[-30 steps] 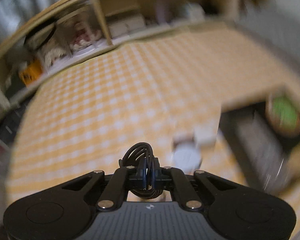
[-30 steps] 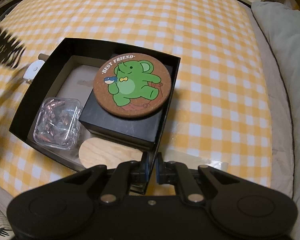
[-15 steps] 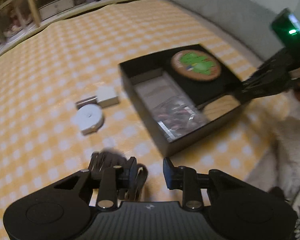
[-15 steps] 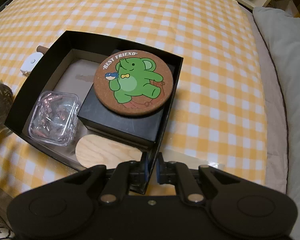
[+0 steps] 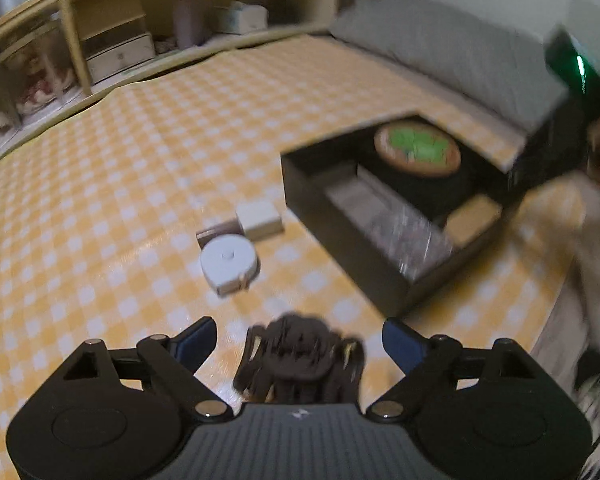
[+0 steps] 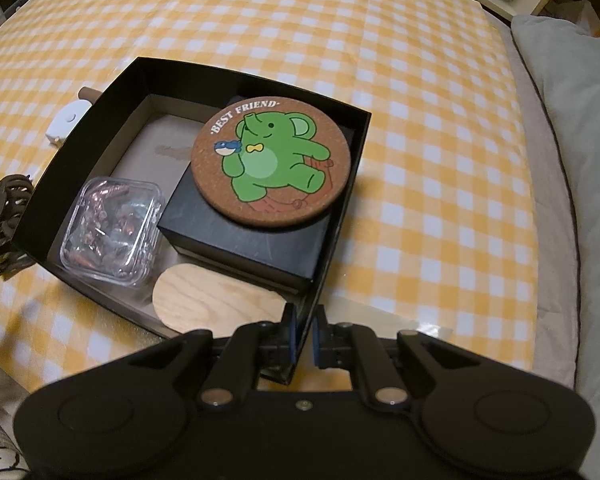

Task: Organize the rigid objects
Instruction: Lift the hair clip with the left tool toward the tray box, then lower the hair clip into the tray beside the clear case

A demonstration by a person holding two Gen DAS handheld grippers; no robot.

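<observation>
- The left gripper (image 5: 298, 342) is seen with its fingers spread wide apart; nothing is pinched between them.
- A dark brown hair claw clip (image 5: 300, 354) lies on the yellow-and-white checked cloth (image 5: 140, 160) between the spread fingers, blurred; whether it is touched by either finger cannot be told.
- In the right wrist view the same clip (image 6: 4, 216) is seen on the cloth just outside the left wall of the black box (image 6: 100, 108).
- The right gripper (image 6: 303, 334) is closed on the near right wall of the black box, the thin wall being pinched between its blue-padded fingers.
- Inside the box, a smaller black box (image 6: 244, 240) is set toward the right, and a round cork coaster printed with a green elephant (image 6: 272, 164) is laid on top of it.
- A clear plastic case of small coppery pieces (image 6: 112, 228) is placed in the left part of the box, near the front.
- A pale wooden disc (image 6: 216, 304) lies on the box floor at the front, partly tucked under the smaller black box.
- Outside the box, on the cloth, a white round tape measure (image 5: 228, 264) is seen, with a small white block (image 5: 260, 220) and a brown piece (image 5: 216, 234) just beyond it.
- A grey cushion (image 6: 580, 128) borders the cloth on the right.
- Wooden shelves (image 5: 112, 40) are seen beyond the far edge of the cloth.
</observation>
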